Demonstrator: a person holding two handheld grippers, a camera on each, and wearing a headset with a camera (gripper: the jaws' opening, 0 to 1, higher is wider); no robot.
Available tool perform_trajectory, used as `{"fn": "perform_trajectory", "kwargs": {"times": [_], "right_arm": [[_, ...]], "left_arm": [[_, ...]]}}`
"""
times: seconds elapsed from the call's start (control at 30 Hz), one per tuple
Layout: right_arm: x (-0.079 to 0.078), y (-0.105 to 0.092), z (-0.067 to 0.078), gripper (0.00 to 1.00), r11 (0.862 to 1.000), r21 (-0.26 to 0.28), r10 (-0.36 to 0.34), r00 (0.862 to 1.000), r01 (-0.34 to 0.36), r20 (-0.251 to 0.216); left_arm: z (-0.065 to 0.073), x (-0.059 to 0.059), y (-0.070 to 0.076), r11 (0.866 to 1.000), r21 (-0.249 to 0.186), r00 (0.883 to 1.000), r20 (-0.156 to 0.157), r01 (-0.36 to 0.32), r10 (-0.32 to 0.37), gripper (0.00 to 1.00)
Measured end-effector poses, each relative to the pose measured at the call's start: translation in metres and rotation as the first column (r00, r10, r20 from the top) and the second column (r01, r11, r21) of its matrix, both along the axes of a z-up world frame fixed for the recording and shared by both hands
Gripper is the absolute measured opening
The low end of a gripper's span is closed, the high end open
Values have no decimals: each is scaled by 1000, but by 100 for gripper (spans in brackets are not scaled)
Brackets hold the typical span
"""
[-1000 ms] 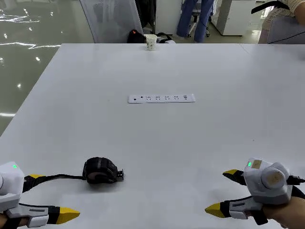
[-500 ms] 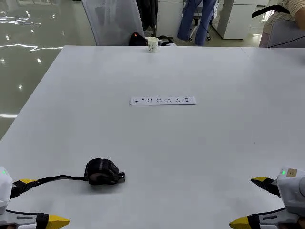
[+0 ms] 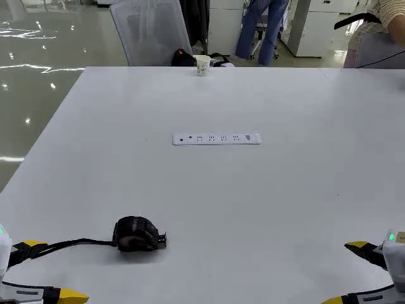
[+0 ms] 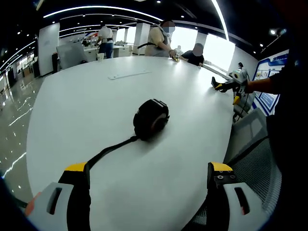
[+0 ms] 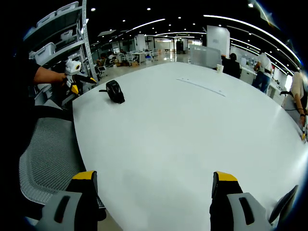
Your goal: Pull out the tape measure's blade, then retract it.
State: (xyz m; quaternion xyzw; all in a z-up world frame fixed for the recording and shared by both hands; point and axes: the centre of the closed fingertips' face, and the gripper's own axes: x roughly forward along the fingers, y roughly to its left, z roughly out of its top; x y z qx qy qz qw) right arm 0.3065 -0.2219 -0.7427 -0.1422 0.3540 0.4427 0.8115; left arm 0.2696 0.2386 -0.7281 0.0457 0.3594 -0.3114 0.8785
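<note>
The left gripper [image 3: 49, 269] hovers low at the near-left edge of the white desk [image 3: 253, 202], jaws spread wide. It points at the black tape measure [image 3: 135, 234], which lies on the desk just ahead. The tape's strap [image 3: 76, 242] trails back toward one jaw. The right gripper [image 3: 345, 273] hovers well apart at the near-right edge, jaws likewise spread.

We count one tape measure [image 3: 135, 234], near and to the left on the single worktop [image 3: 285, 202], one power strip [image 3: 216, 139] at its middle, and one paper cup [image 3: 202, 65] at its far edge. We count two tongs, the left tongs [image 3: 52, 270] and the right tongs [image 3: 343, 273], at the near edge.
</note>
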Motion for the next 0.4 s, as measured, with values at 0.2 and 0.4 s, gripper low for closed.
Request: {"fn": "perform_trajectory", "kwargs": {"times": [0.2, 0.4], "right_arm": [[0, 1, 1, 99, 1000, 3, 5, 1000, -5, 2], [4, 1, 6, 99, 1000, 1, 8, 1000, -8, 11]], "left_arm": [[1, 1, 2, 1000, 2, 1000, 1, -4, 4, 99], [4, 2, 4, 1000, 2, 1000, 3, -6, 6, 99]]}}
